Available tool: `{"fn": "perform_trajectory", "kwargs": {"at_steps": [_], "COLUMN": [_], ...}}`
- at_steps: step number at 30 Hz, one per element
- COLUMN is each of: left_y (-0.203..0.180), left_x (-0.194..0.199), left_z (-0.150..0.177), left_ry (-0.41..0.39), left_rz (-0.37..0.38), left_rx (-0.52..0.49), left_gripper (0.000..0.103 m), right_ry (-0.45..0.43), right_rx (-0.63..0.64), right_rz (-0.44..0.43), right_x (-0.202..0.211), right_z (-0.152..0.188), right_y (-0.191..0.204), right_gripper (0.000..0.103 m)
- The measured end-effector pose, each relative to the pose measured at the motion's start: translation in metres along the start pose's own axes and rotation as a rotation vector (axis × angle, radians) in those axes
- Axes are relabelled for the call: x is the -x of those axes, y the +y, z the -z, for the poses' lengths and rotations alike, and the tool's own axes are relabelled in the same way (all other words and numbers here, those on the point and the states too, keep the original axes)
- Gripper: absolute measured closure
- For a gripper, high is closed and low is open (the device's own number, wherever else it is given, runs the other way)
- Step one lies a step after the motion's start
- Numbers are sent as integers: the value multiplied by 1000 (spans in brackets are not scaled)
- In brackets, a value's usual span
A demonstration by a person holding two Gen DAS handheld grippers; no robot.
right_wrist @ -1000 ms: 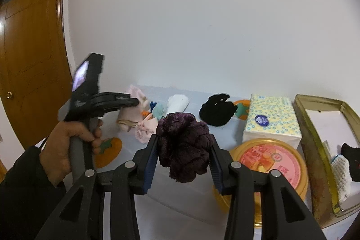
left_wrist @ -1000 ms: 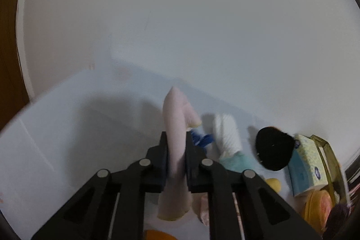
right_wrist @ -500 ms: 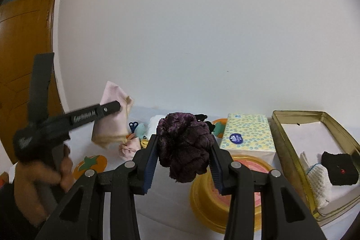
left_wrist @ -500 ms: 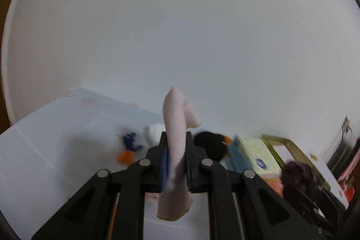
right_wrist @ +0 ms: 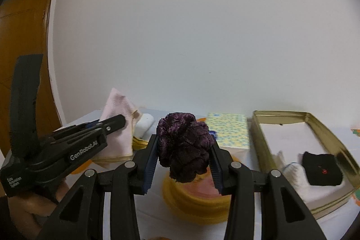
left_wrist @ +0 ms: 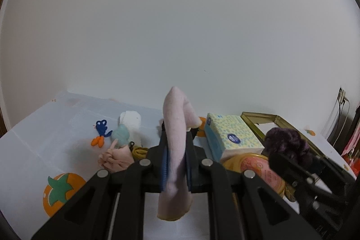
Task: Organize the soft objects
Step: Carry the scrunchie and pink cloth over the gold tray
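Observation:
My left gripper [left_wrist: 176, 138] is shut on a pale pink cloth [left_wrist: 175, 150] that sticks up and hangs down between its fingers, held above the table. In the right wrist view that same gripper [right_wrist: 119, 122] comes in from the left with the pink cloth [right_wrist: 117, 127]. My right gripper [right_wrist: 183, 147] is shut on a fluffy dark purple scrunchie [right_wrist: 184, 145], lifted over a round yellow tin [right_wrist: 191, 199]. The gold rectangular tin [right_wrist: 330, 138] at the right holds a black cloth [right_wrist: 321, 169] and a white knitted piece [right_wrist: 297, 174]. The purple scrunchie [left_wrist: 285, 143] also shows at the right of the left wrist view.
A yellow-patterned tissue pack [left_wrist: 231, 134] stands behind the round tin [left_wrist: 258, 165]. On the white table lie a white-and-teal sock [left_wrist: 128, 127], a crumpled pink item [left_wrist: 114, 158], a blue figure [left_wrist: 101, 127] and an orange fruit print [left_wrist: 58, 192]. A wooden door [right_wrist: 22, 37] is far left.
The left gripper has swung to the right with the pink cloth, bringing the tissue pack, tins and right gripper into its view. The right gripper has shifted slightly toward the gold tin.

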State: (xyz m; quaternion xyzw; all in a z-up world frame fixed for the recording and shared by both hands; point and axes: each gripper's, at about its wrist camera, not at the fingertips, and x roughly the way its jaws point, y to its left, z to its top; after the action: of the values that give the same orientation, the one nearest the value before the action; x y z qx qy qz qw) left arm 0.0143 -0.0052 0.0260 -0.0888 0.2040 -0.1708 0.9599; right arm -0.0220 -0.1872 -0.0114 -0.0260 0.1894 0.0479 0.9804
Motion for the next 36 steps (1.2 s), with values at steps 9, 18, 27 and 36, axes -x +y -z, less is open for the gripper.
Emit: {"fn": "perform_trajectory", "kwargs": {"at_steps": [9,18,27,36], "left_y": [-21,-44,-71,-97], "left_x": [2,4,2,0], "left_z": [11,19,23,18], "left_ry": [11,0,-6,-35], "left_rz": [-11,-5,26,59], "left_rx": [-24,-53,-85,-94], "left_gripper": [92,92,92,92], "right_ry": [6,0,-12,-39], "right_rx": [8,-3,-25,-54], "right_rz": [25,61,109,152], "right_x": [19,37,50,62], "right_z": [2,2,3,-2], "right_y": [-23,-50,-85,-112], "right_gripper": [58,58,58,58]}}
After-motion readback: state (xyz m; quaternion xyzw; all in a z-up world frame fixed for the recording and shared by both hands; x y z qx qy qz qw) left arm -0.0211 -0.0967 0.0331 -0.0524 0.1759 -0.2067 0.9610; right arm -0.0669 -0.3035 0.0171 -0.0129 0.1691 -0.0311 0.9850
